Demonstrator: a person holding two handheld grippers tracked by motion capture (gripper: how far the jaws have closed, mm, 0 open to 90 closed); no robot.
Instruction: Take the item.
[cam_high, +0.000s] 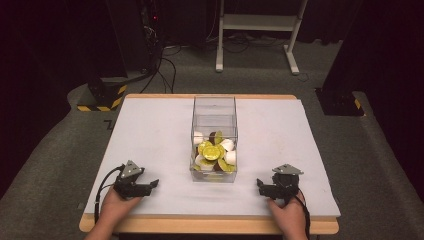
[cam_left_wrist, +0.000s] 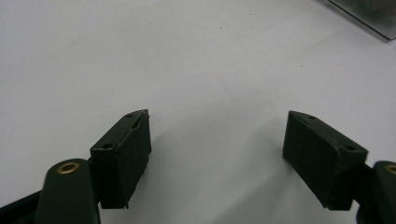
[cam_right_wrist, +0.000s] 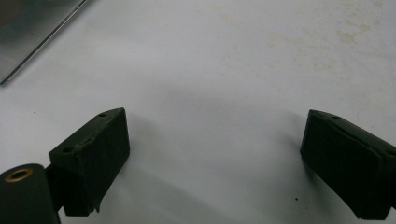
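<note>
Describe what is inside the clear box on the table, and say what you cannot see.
The clear box holds a heap of small capsules, yellow-green, white and some dark brown, piled at its near end. Those underneath are covered by the top ones, so no count.

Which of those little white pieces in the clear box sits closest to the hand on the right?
The white piece against the clear box's right wall, at the near end of the pile. The other white pieces lie farther back or toward the left wall, farther from the right gripper.
</note>
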